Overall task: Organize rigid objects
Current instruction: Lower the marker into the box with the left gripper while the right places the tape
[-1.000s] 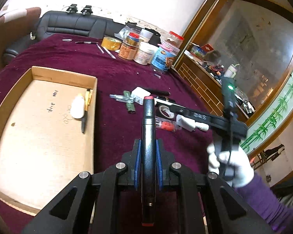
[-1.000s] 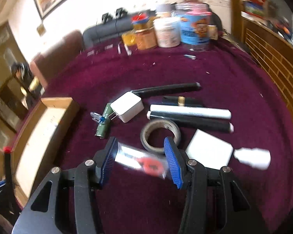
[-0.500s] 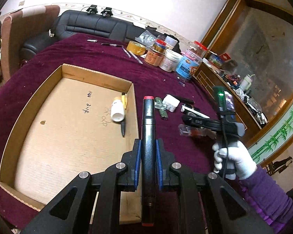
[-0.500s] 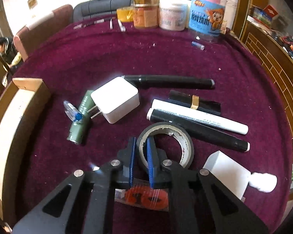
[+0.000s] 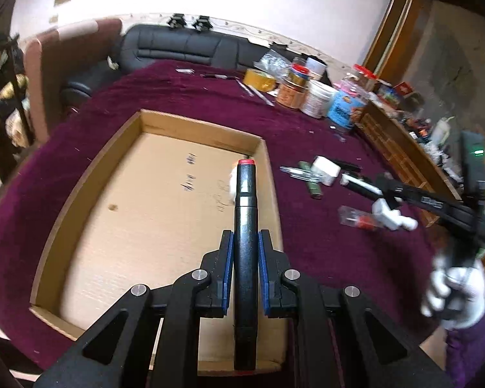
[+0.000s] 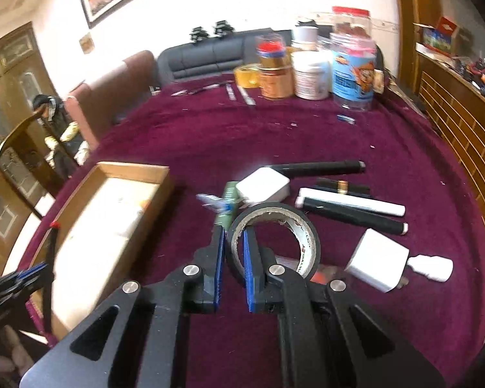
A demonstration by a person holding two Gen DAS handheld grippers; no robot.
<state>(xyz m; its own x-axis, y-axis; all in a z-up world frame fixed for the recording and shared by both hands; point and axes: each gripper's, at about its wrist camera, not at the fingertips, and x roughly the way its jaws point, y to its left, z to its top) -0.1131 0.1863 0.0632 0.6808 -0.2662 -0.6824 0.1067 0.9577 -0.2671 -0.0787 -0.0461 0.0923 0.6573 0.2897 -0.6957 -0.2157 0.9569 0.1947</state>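
- Your left tongs are clamped on a black marker with a red tip. It points forward along the fingers and hangs above the right side of the cardboard box.
- Your right tongs are pinched on the wall of a black tape roll, with one blue pad outside the ring and one inside. The roll looks lifted and tilted off the desk, though the blur makes that hard to confirm.
- By my reading, you are in the carry step: each hand holds one item, and both are bound for the box.
- For the marker, the next move calls for lowering it toward the box floor and opening the tongs only when it is close to the cardboard. It is round and will roll if dropped from a height.
- A white object already lies in the box, just behind the marker's tip. Set the marker beside it, not on it.
- For the tape, you need to bring it left over the near wall of the box, clear of your left hand's tool.
- Still waiting on the desk are a white charger, a white-barrelled pen, more black pens, a green tube and a white plug block.
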